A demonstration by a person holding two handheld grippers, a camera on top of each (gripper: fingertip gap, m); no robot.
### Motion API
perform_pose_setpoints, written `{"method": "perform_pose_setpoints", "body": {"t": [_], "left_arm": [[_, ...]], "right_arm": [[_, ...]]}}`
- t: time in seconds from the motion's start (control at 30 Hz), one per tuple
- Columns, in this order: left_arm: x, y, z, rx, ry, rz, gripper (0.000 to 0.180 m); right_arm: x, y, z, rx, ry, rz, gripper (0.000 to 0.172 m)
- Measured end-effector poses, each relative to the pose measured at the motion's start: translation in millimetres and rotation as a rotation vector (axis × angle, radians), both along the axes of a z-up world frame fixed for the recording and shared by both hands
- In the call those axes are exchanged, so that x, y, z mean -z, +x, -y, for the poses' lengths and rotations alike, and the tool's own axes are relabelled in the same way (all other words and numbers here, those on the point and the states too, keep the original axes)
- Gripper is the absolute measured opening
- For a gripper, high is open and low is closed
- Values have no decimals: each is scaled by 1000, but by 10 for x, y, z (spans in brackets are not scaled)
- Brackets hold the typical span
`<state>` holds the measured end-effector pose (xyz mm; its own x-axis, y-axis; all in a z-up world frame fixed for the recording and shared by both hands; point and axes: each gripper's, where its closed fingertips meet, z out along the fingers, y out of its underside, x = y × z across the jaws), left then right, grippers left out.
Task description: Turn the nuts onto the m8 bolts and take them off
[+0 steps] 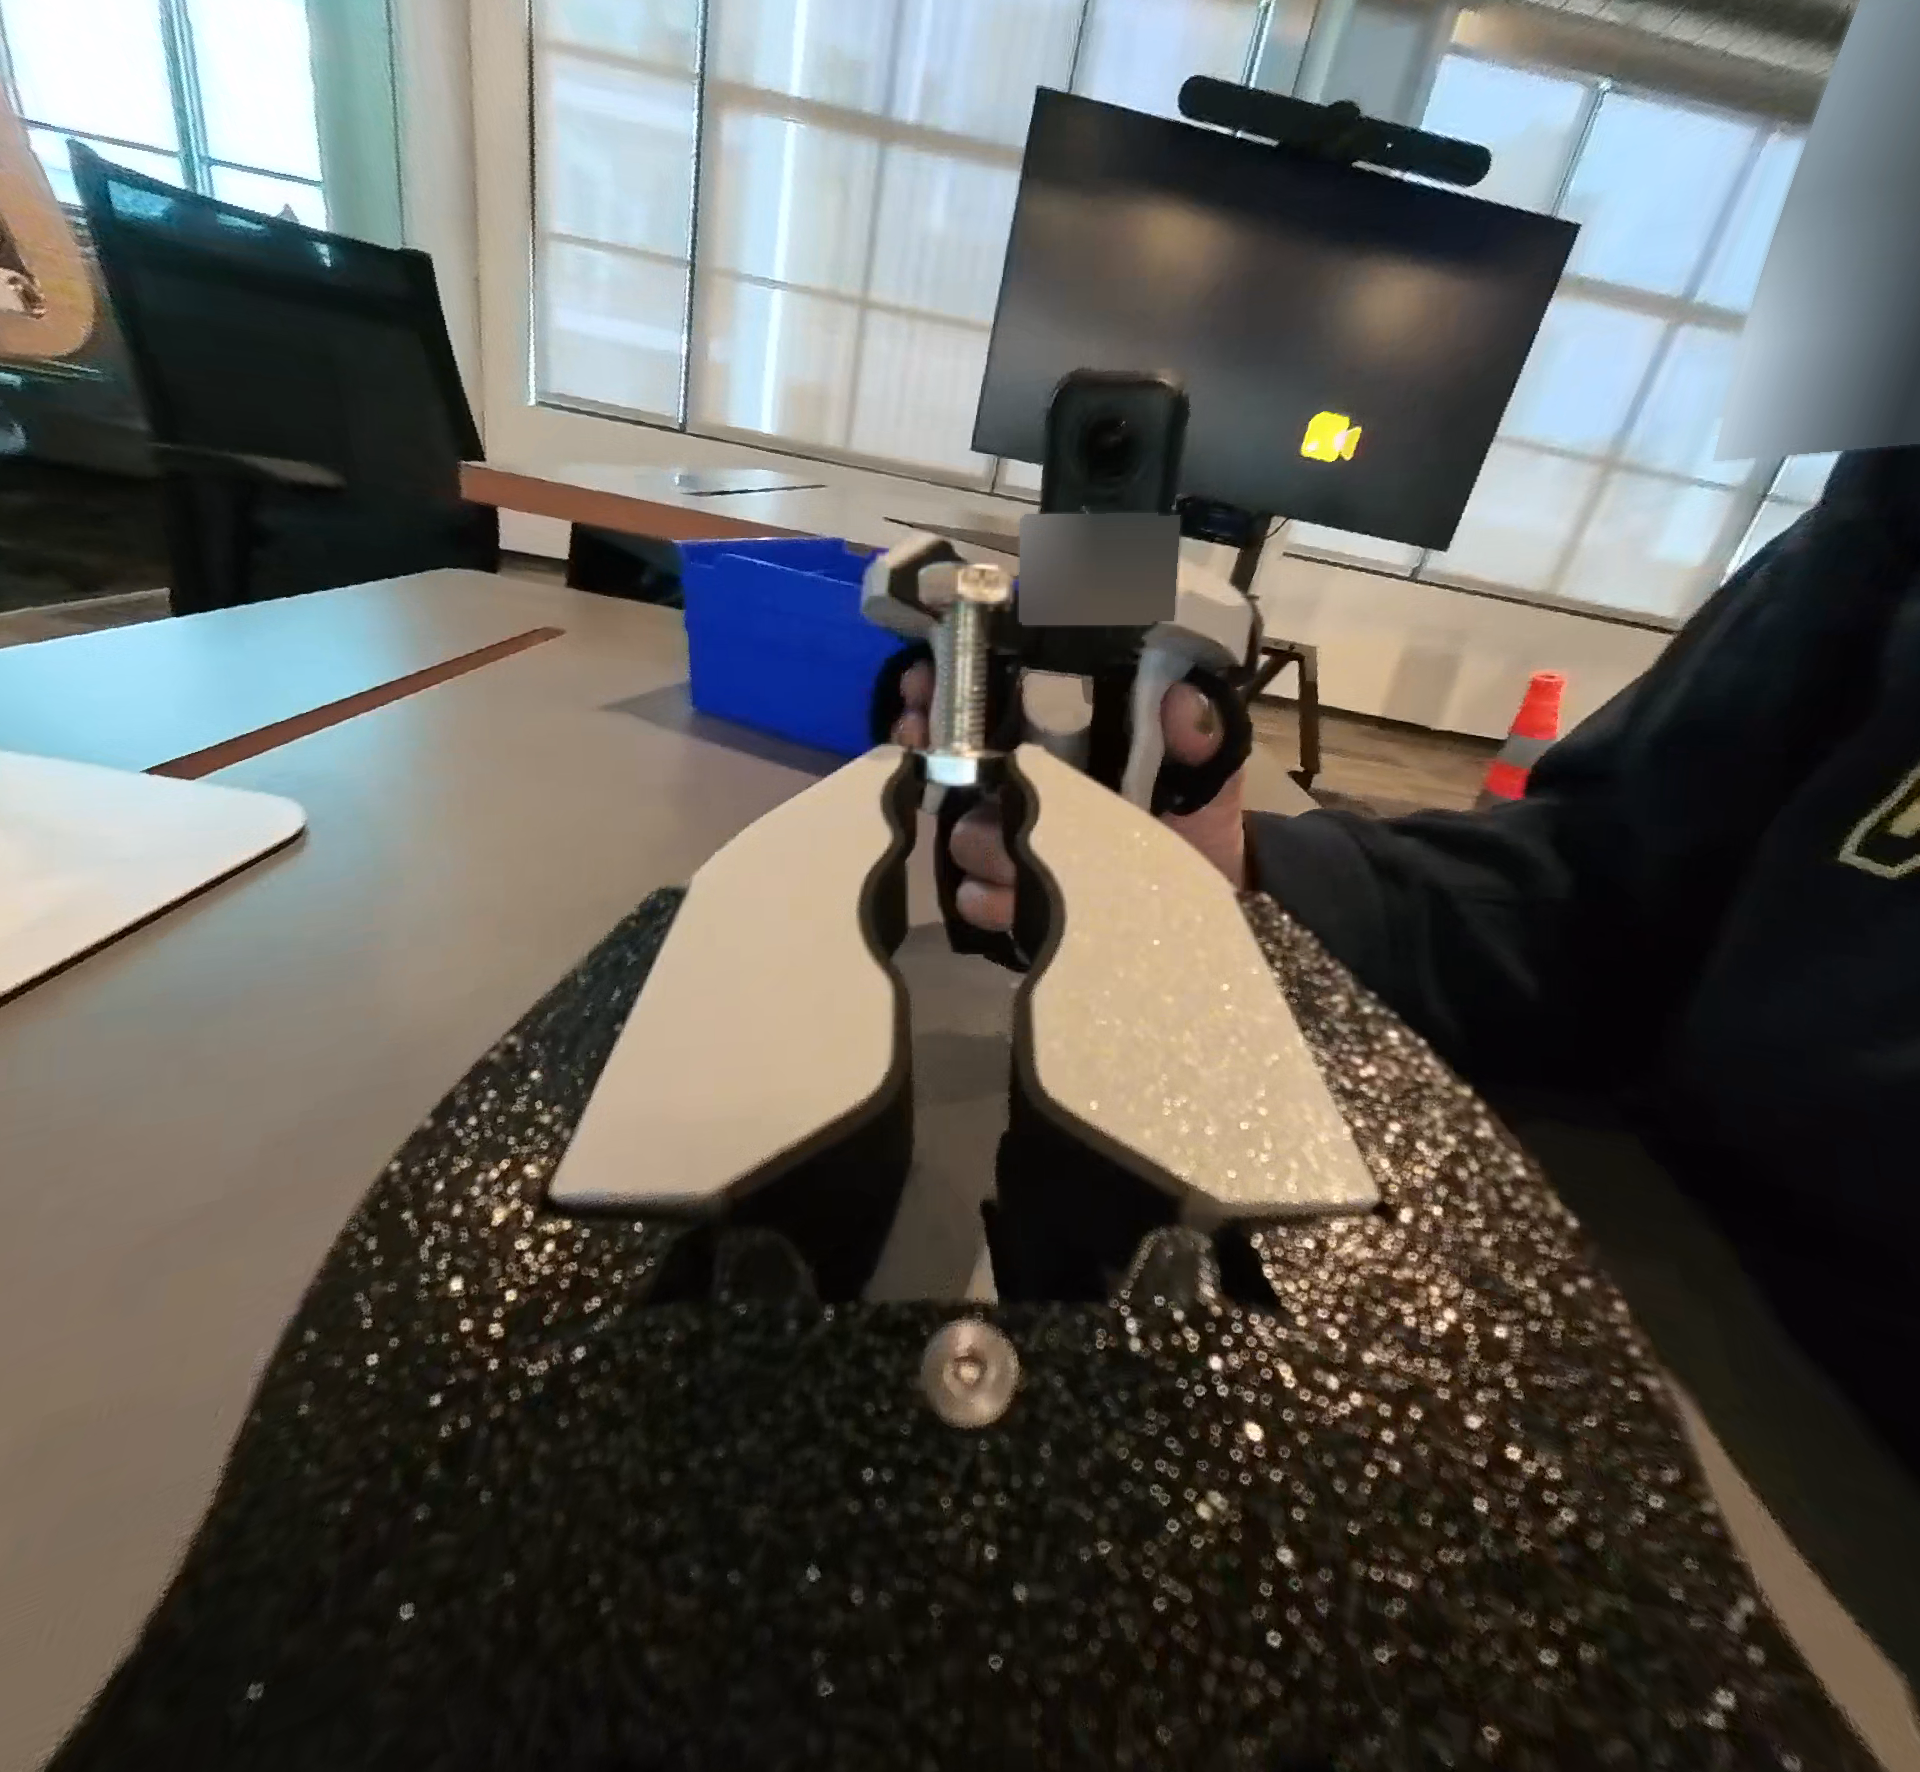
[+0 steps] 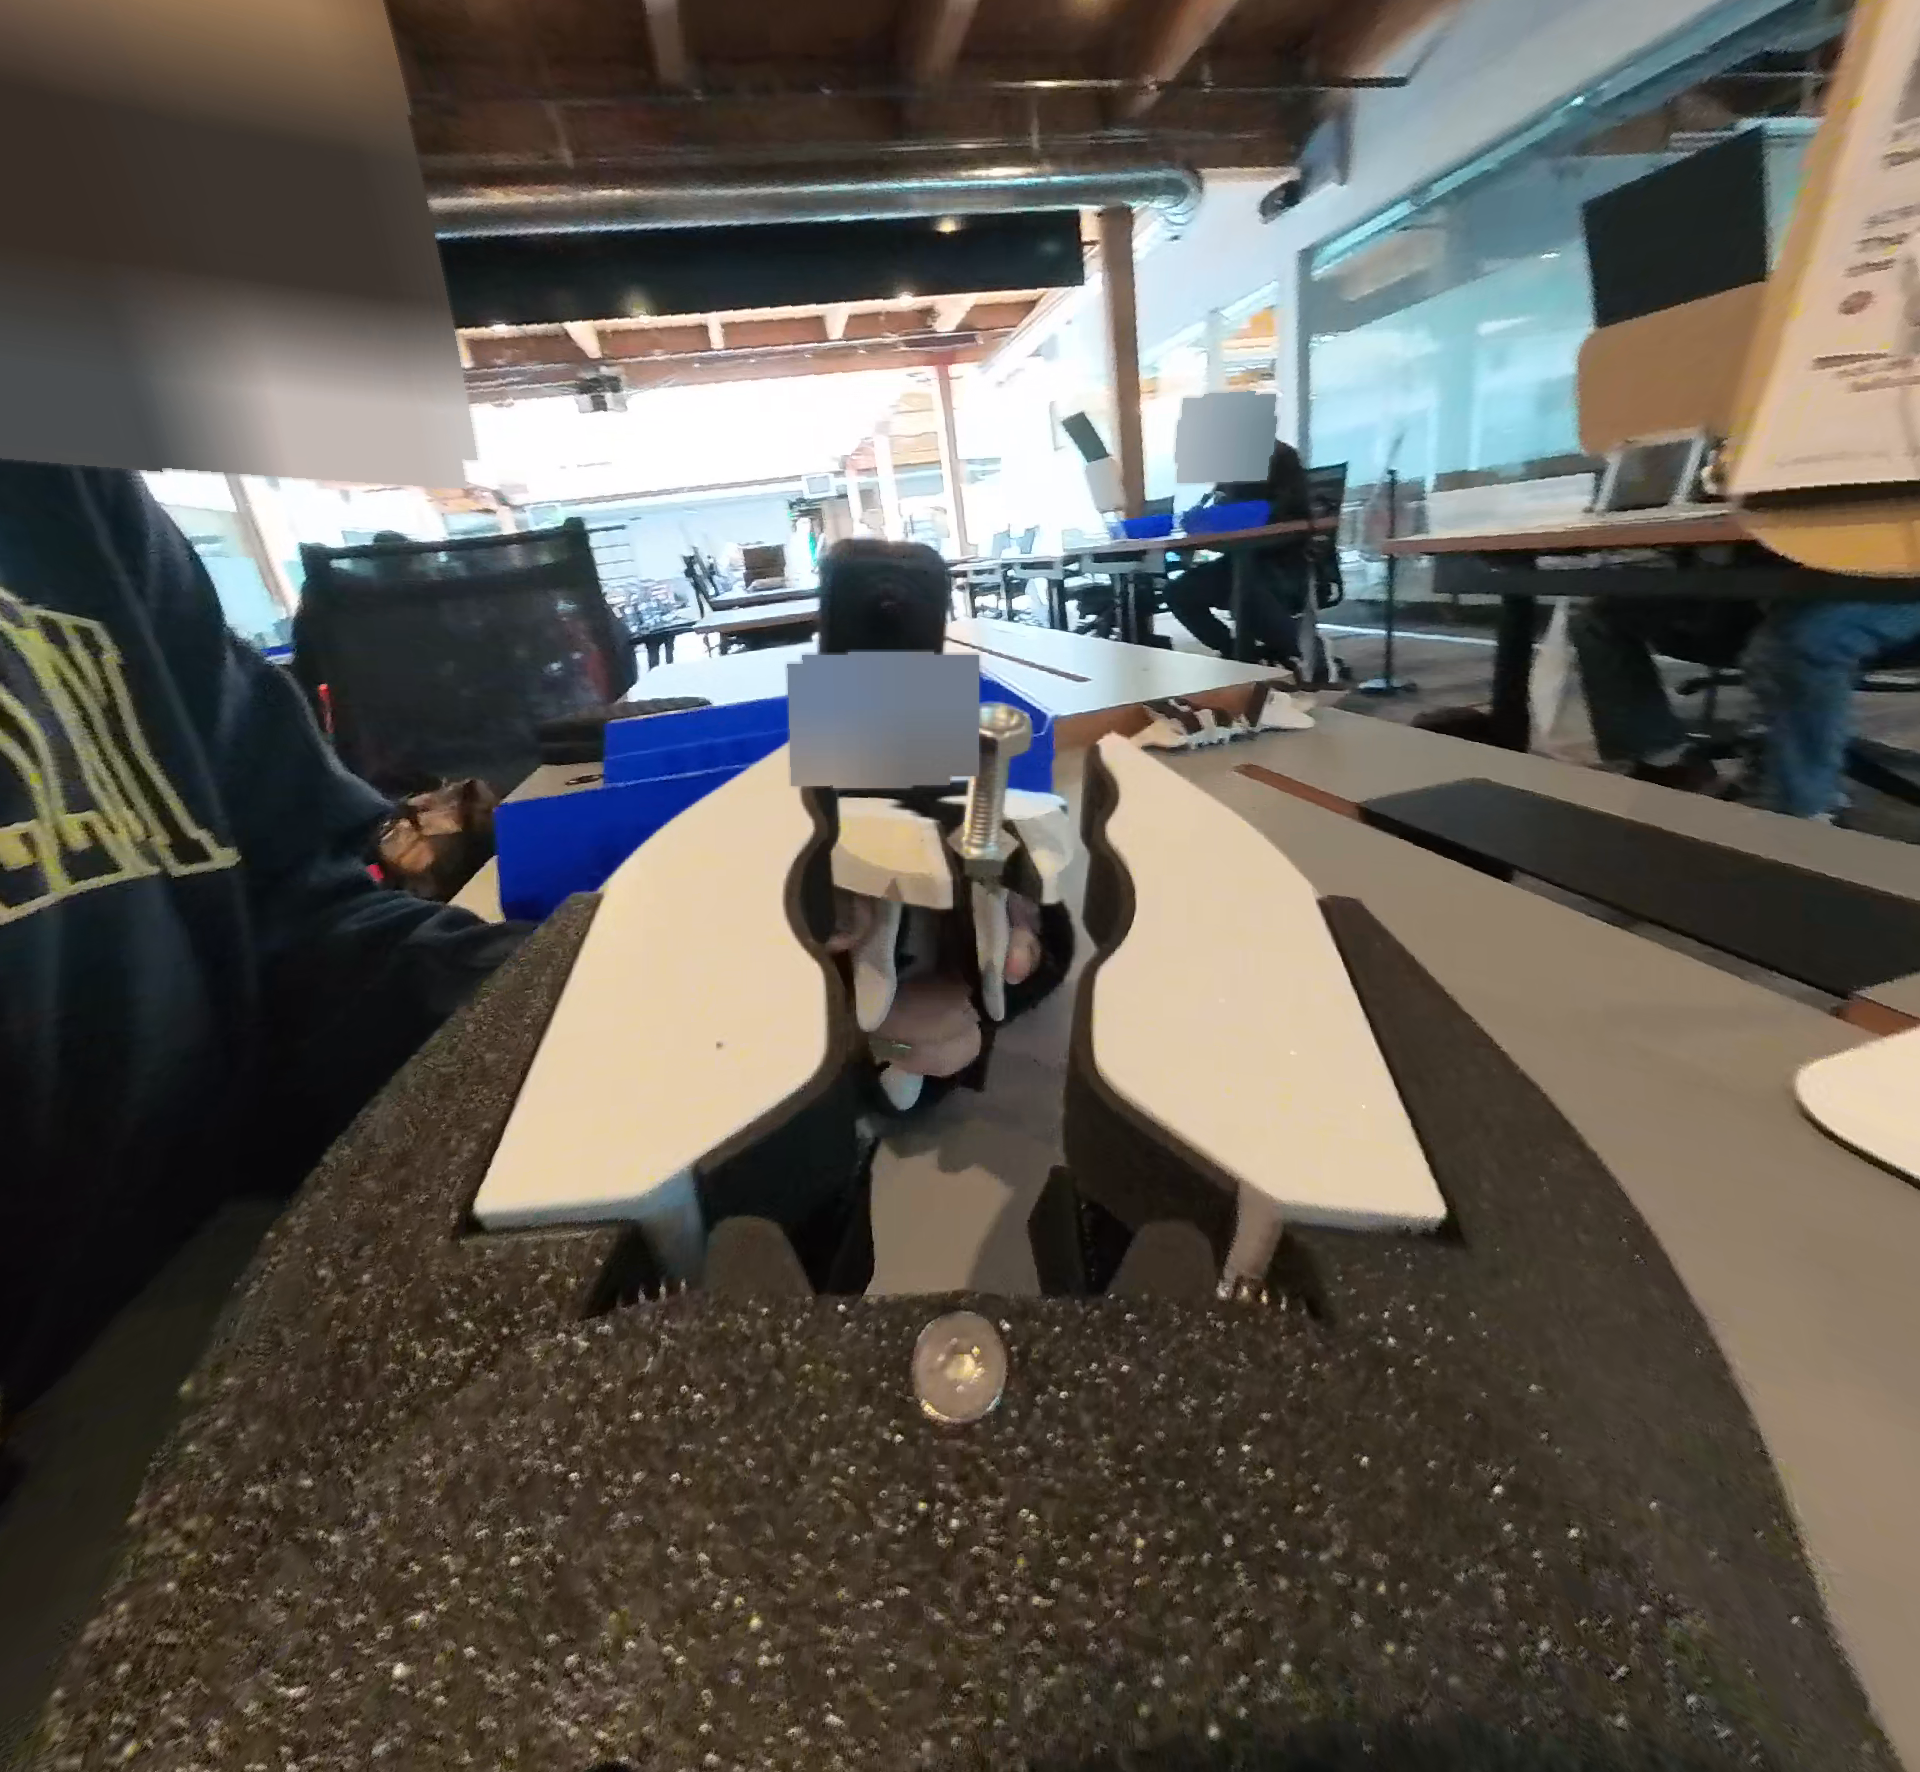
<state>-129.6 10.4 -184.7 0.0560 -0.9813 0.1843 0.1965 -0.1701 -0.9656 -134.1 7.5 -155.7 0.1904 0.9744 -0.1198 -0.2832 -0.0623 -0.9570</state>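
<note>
A: Bolt (image 1: 968, 673) in the left wrist view: upright and off the table, hex nut (image 1: 951, 772) threaded low on it. Your left gripper (image 1: 958, 787) has its fingers closed on that nut, both pads pressed to it. Head of the bolt sits up top.

B: And your right gripper (image 1: 961, 595) there?

A: Facing you from behind the bolt. One fingertip shows just beside the head. Whether it touches, I can't tell. Blue bin (image 1: 774, 647) on the table (image 1: 312, 891) behind, dark monitor (image 1: 1268, 309) further back.

B: Right wrist view?

A: Same bolt (image 2: 989, 792), standing between your right gripper's (image 2: 951, 803) white fingers (image 2: 717, 953). They're spread wide with clear air on each side of the bolt, so that gripper holds nothing. Your left gripper (image 2: 982, 875) is seen end-on with the nut (image 2: 987, 852) clamped in it. Blue bin (image 2: 665, 787) left of that.

B: Risks?

A: Everything hangs on that one pinch on the nut. If you loosen the left, bolt and nut probably drop onto the table. If you close the right off-centre, it could knock the bolt askew or catch the threads rather than the head. Then turning would likely slip or cross-bind.
</note>
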Motion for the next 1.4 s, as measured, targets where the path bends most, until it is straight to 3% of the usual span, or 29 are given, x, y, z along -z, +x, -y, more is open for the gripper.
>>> {"method": "perform_pose_setpoints", "body": {"t": [0.2, 0.3, 0.53, 0.63, 0.83, 0.97, 1.1, 1.27, 1.4], "left_arm": [[24, 26, 20, 15, 1, -13, 15], [28, 12, -2, 3, -8, -11, 15], [67, 59, 31, 25, -9, -39, 15], [70, 43, 7, 6, -12, -37, 14], [129, 167, 223, 166, -18, -86, 14], [170, 208, 255, 186, -22, -108, 14], [71, 55, 150, 151, -55, -32, 14], [112, 131, 226, 195, -57, -61, 14], [117, 194, 263, 212, -60, -57, 14]], "right_arm": [[31, -70, 103, -34, 36, 45, 42], [38, -40, 167, -68, 74, 61, 26], [66, -74, 87, -5, 70, 80, 44], [86, -13, 103, -26, 67, 102, 24], [79, -88, 116, -60, 42, 76, 56], [130, -144, 290, -193, 54, 118, 47], [126, -15, 195, -139, 53, 123, 44], [101, -75, 153, -99, 49, 103, 57], [118, -142, 220, -128, 70, 122, 54]]}}
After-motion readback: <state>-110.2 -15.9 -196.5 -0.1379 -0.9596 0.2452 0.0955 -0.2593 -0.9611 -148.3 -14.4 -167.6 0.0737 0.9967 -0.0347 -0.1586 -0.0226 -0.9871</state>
